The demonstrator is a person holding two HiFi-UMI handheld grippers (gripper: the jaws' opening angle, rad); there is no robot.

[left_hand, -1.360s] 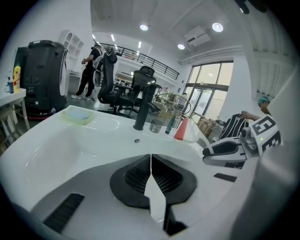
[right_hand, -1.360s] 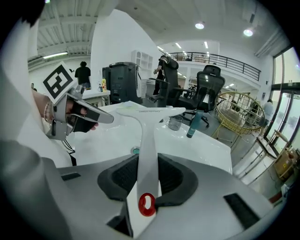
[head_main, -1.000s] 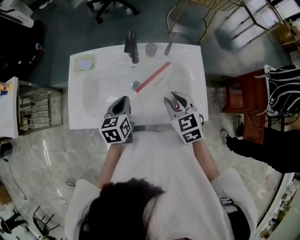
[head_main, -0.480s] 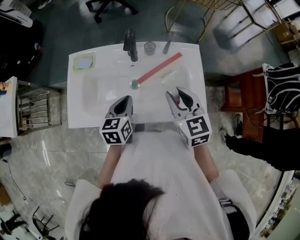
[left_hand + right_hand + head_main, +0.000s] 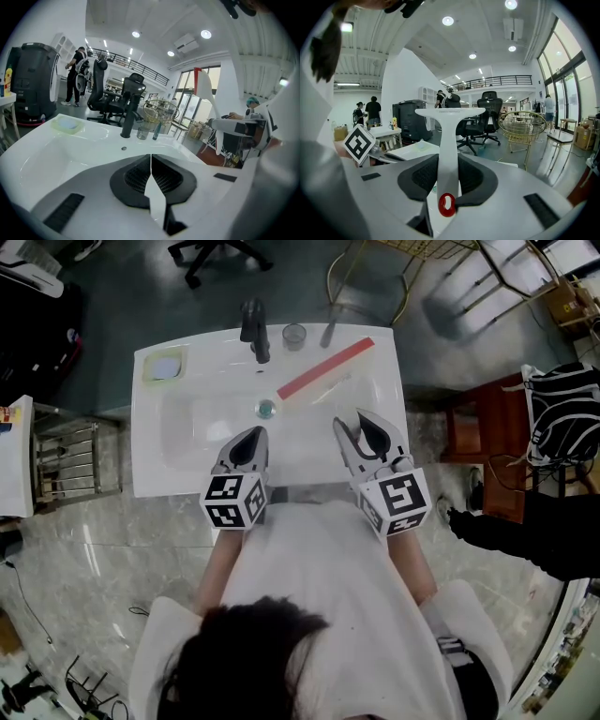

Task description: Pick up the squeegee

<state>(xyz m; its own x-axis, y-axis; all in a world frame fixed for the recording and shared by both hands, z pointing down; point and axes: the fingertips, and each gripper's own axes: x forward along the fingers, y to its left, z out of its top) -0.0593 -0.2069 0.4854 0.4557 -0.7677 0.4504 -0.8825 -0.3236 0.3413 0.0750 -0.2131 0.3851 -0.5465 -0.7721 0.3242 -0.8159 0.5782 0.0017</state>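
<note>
The squeegee (image 5: 326, 367) has a red blade and a white handle, and it hangs over the white sink (image 5: 150, 474) toward the back right. My right gripper (image 5: 361, 430) is shut on the handle. In the right gripper view the white handle (image 5: 446, 145) stands upright between the dark pads, with its crossbar on top and a red ring (image 5: 446, 205) at its foot. My left gripper (image 5: 248, 441) hovers over the sink's front edge, shut and empty. In the left gripper view its pads (image 5: 136, 176) meet with nothing between them.
A black faucet (image 5: 255, 334), a glass (image 5: 293, 336) and a thin dark stick (image 5: 328, 332) stand along the sink's back rim. A soap dish (image 5: 165, 366) sits at the back left corner. The drain (image 5: 266, 409) is mid-basin. A brown cabinet (image 5: 478, 442) stands to the right.
My right gripper has risen with the squeegee, so the red blade has moved from the basin toward the back right rim. The left gripper has drifted slightly upward.
</note>
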